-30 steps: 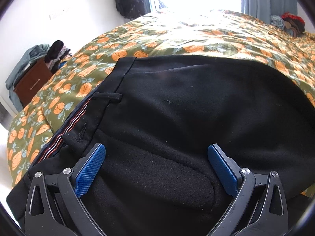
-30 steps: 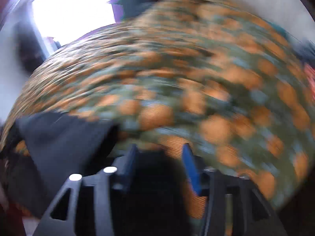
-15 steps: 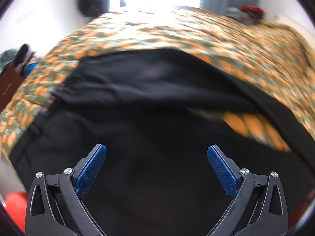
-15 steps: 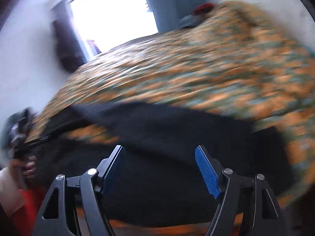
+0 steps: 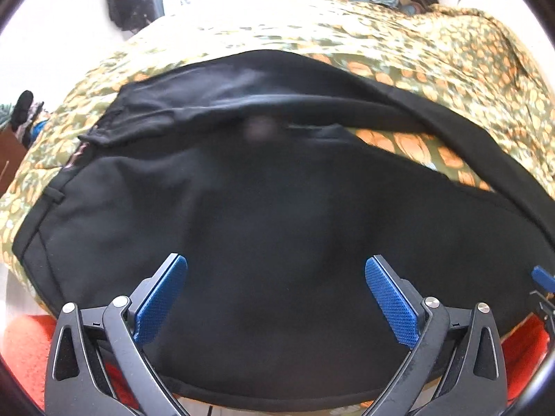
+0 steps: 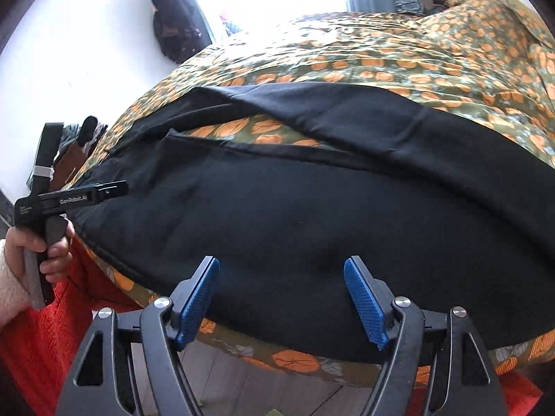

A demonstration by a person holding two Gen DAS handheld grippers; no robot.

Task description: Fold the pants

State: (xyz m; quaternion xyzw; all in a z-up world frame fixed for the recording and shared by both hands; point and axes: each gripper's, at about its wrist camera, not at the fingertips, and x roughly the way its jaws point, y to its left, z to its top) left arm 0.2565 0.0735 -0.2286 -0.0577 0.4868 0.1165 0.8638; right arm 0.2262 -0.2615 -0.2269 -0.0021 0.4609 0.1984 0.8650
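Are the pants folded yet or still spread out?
Spread, not folded: the pants lie flat on the bedspread, both legs apart with bedspread showing between them.

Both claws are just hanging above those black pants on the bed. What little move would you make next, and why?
Probably lower the right gripper onto the near edge of the pants and pinch it. Both it and the left gripper are open and empty, and the legs lie apart with bedspread showing between them.

Matt black woven-cloth pants point(image 5: 277, 208), smooth printed cotton-like bedspread point(image 6: 416, 52), gripper pads point(image 6: 364, 308) of rough textured blue plastic
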